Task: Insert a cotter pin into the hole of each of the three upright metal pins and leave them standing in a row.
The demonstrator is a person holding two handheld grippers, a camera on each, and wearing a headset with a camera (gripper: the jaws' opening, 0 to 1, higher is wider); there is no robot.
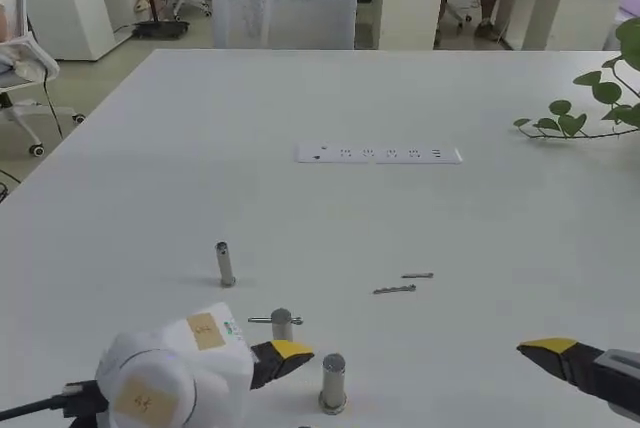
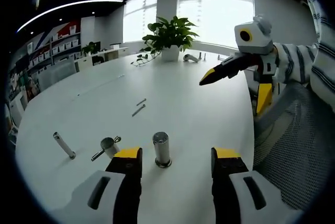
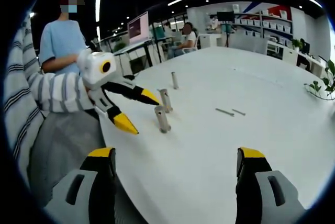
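Blue-shirted person (image 3: 60,41) behind left claw (image 3: 147,116)

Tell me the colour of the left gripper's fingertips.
Yellow fingertips; the left gripper view shows them best.

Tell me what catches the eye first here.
On the white table, a far pin, middle pin and near pin stand in a diagonal; the middle one carries a cotter pin. Two loose cotter pins lie to their right. The left tool is open beside the near pin, and the right tool is open farther right.
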